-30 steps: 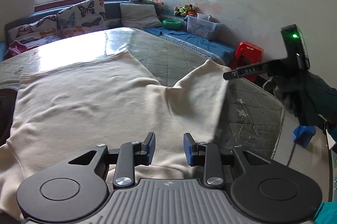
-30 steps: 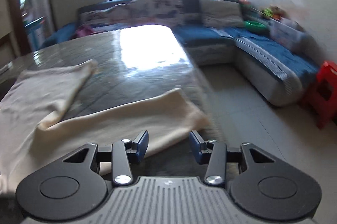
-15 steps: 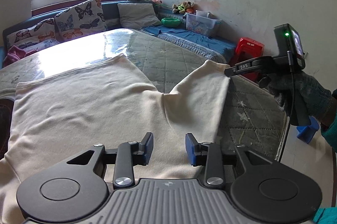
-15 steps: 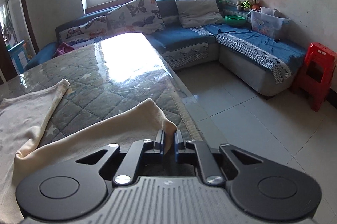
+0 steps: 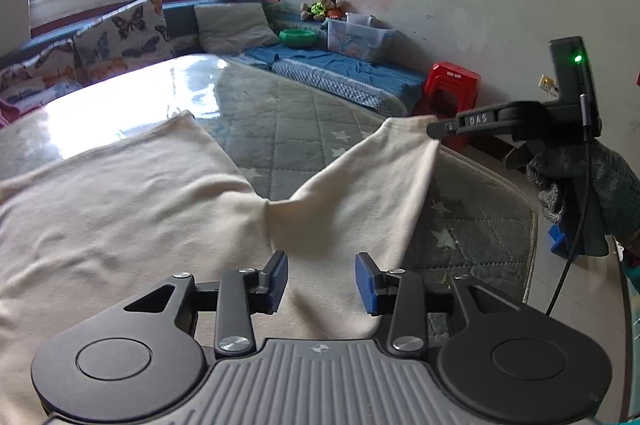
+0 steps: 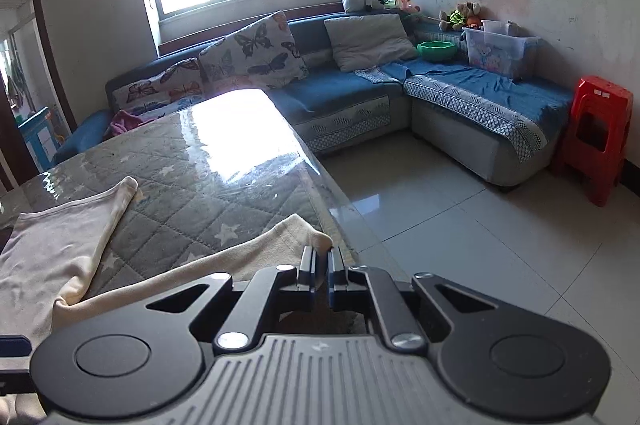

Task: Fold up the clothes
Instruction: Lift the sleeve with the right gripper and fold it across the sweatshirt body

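A cream garment [image 5: 120,209] lies spread on the quilted table [image 5: 280,129]. Its right sleeve [image 5: 376,177] is lifted off the table at the cuff. My right gripper [image 6: 320,265] is shut on that cuff [image 6: 316,239]; in the left wrist view it shows at the right [image 5: 434,131], gripping the sleeve's end. My left gripper [image 5: 321,281] is open and empty, hovering over the garment's near edge below the sleeve. The garment's body also shows at the left of the right wrist view [image 6: 52,257].
The table's right edge [image 5: 532,225] drops to a tiled floor [image 6: 480,233]. A blue corner sofa [image 6: 460,93] with cushions stands beyond, with a red stool [image 6: 596,129] by the wall and a clear storage box [image 6: 500,49] on the sofa.
My right gripper shut on the sleeve cuff and has raised it a little off the table. My left gripper stayed open over the garment's near edge.
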Demonstrator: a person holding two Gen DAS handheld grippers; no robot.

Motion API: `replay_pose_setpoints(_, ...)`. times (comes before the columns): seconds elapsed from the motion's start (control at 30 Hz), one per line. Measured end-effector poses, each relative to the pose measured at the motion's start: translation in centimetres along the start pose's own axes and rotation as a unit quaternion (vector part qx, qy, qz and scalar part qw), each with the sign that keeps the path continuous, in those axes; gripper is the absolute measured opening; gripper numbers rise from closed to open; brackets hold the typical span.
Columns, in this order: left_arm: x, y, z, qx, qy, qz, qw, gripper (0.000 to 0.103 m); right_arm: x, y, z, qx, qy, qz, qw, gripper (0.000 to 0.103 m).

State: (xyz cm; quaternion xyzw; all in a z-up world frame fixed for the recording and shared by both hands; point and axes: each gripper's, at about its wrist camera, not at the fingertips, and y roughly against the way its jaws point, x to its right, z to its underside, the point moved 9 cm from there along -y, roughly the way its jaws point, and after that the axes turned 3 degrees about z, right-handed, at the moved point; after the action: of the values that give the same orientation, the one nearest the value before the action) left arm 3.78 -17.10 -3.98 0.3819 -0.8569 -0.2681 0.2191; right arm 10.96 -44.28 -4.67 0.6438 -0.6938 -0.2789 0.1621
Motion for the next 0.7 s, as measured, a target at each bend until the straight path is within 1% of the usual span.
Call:
replay_pose_setpoints(0.07, 0.0, -0.2, 0.2, -0.002, 0.006, 0.003, 1.0, 0.042, -0.4, 0.8, -0.7, 0.007, -0.003, -0.013, 1.0, 0.005)
replay_pose_setpoints(0.17, -0.1, 0.5, 0.2, 0.005, 0.011, 0.004, 0.9999, 0.044, -1.7, 2.4, -2.1, 0.023, 0.004, -0.038, 0.999, 0.005)
replay_pose_setpoints(0.23, -0.2, 1.1, 0.3, 0.012, 0.014, 0.002, 0.9998, 0.047, -2.9, 3.6, -3.1, 0.035, 0.013, -0.057, 0.998, 0.005)
replay_pose_setpoints(0.37, -1.5, 3.8, 0.6, 0.032, 0.026, -0.02, 0.9989, 0.05, -6.4, 6.2, -5.1, 0.061, 0.038, -0.102, 0.992, 0.005)
replay_pose_setpoints(0.53, -4.4, 8.1, 1.8, 0.058, 0.055, -0.068, 0.9945, 0.05, -12.8, 9.1, -6.6, 0.078, 0.085, -0.175, 0.978, 0.005)
replay_pose_setpoints(0.7, -7.6, 12.2, 3.7, 0.081, 0.092, -0.117, 0.9856, 0.05, -20.6, 10.2, -5.8, 0.072, 0.137, -0.244, 0.957, 0.005)
